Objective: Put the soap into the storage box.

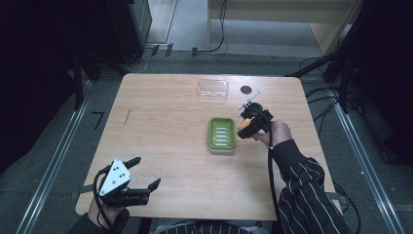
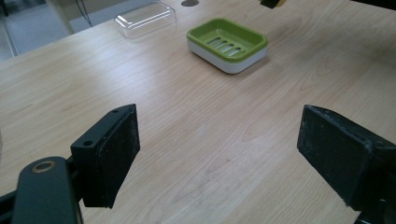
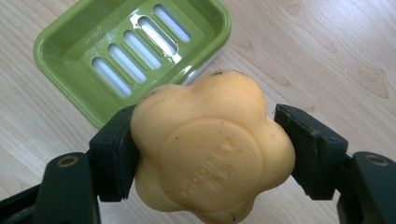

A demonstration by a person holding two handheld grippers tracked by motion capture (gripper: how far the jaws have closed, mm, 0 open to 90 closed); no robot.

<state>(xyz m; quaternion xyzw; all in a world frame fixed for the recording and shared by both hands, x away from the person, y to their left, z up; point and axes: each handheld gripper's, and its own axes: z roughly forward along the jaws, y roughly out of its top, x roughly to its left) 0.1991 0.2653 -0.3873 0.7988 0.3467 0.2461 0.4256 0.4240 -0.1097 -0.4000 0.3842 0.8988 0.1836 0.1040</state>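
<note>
A: Landmark: wooden table (image 1: 160, 146). Largest item on it?
B: Green soap dish (image 1: 221, 134), right of centre. Clear lid (image 1: 213, 89) beyond it, near the far edge.
A: Left gripper (image 1: 141, 178)?
B: Near front-left corner, jaws wide apart, nothing between.
A: Right gripper (image 1: 249, 126)?
B: Just right of the dish, clamped on orange flower-shaped soap (image 3: 212, 147), held above the tabletop.
</note>
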